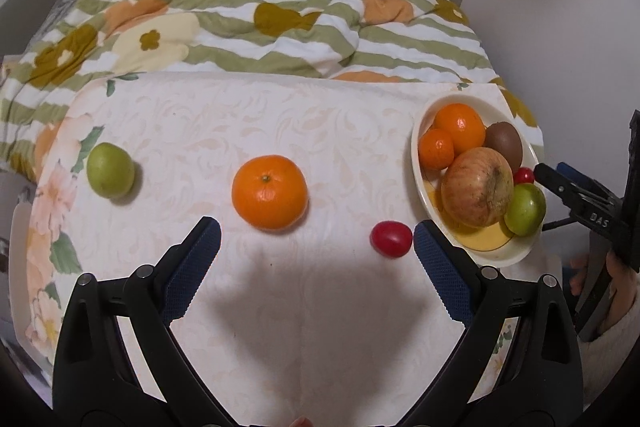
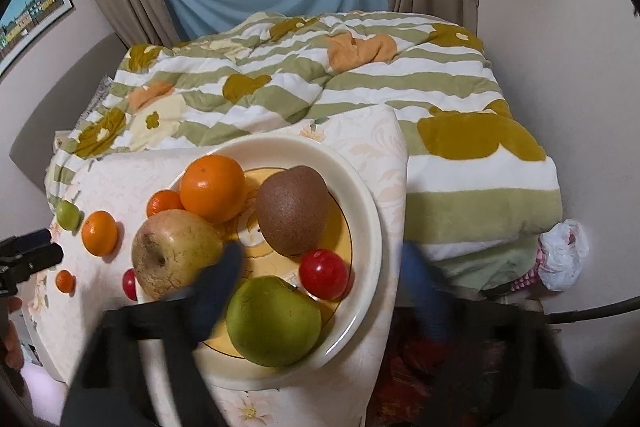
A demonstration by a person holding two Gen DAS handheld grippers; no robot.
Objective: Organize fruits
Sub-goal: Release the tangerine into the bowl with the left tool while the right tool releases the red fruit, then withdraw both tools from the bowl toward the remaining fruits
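Observation:
In the left wrist view my left gripper point(image 1: 316, 231) is open just above the cloth-covered table point(image 1: 240, 123). An orange point(image 1: 270, 197) lies just beyond its fingertips, a red cherry tomato point(image 1: 391, 239) beside its right finger, and a green fruit point(image 1: 110, 175) far left. The cream bowl point(image 1: 500, 255) at the right edge holds two oranges, a kiwi, an apple, a green fruit and a red one. In the right wrist view my right gripper point(image 2: 320, 253) is open over the bowl point(image 2: 360, 187). The green fruit point(image 2: 274, 321) rests in the bowl between its blurred fingers point(image 2: 224, 275), apart from both.
A striped flowered quilt point(image 1: 280, 11) lies on the bed behind the table. The bowl sits close to the table's right corner. A small orange point(image 2: 65, 281) lies near the table's left side. A white plastic bag point(image 2: 564, 255) sits low at the right.

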